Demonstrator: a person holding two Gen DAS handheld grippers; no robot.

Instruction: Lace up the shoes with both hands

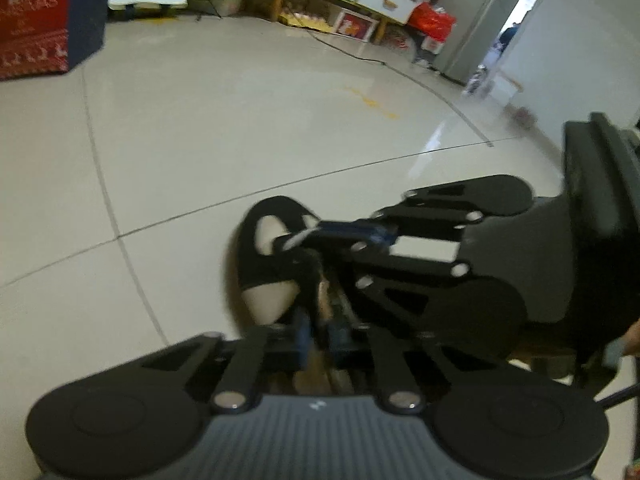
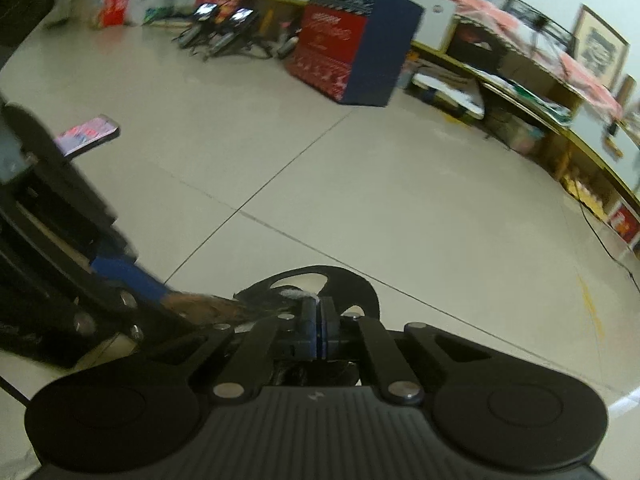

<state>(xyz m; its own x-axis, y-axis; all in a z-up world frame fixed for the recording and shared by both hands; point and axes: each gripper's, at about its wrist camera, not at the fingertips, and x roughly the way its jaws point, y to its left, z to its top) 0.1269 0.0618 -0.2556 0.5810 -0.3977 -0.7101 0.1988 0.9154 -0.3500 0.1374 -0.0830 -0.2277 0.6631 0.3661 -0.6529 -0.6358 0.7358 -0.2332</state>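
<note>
Black and white, the shoe sits on the pale tiled floor, and I use it as my landmark. From my left wrist camera, my left tool reaches over the near end of the shoe with its blue pads pressed almost together; something thin and dark runs between them, probably a lace, but the blur keeps me from being sure it is gripped. My right tool comes in from the right of the shoe, pressed together on a white lace end just above the shoe's opening.

From my right wrist camera, the shoe lies just beyond my right tool, whose pads meet with a frayed white lace tip at their front edge. My left tool stands left of the shoe, blurred. Far beyond the shoe, a red and blue Christmas box stands on the floor before low shelves.
</note>
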